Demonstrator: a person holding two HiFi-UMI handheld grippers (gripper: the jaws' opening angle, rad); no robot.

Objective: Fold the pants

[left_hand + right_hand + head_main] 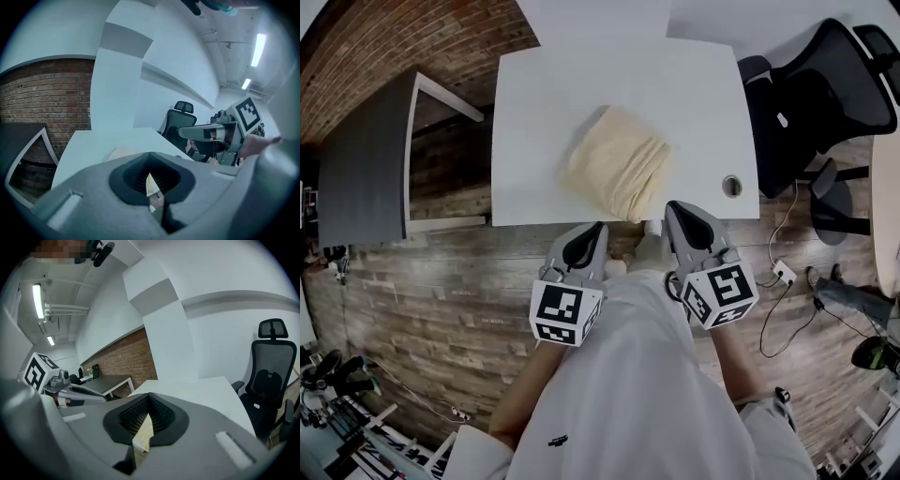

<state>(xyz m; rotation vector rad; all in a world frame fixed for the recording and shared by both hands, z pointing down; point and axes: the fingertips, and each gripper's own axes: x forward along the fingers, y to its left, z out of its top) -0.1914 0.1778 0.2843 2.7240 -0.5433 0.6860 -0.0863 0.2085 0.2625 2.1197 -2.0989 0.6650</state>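
A white table [534, 112] carries the task's thing. A black chair [820, 94] stands off its right edge. The cream pants [617, 171] lie folded in a bundle at the near edge, right of the middle. The left gripper [592, 230] and right gripper [677, 206] hang at that edge, jaws pressed together and empty. Their cubes bear black-and-white square markers. A round hole [731, 185] sits by the near right corner.

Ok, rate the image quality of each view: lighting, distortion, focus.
Head view: even light, fisheye bows the edges of the white rectangular table, cream folded pants sharp. Left gripper view: bluish cast, dark round vignette, ceiling strip light glaring, left tool soft up close. Right gripper view: more neutral colour, same vignette, right tool soft too.
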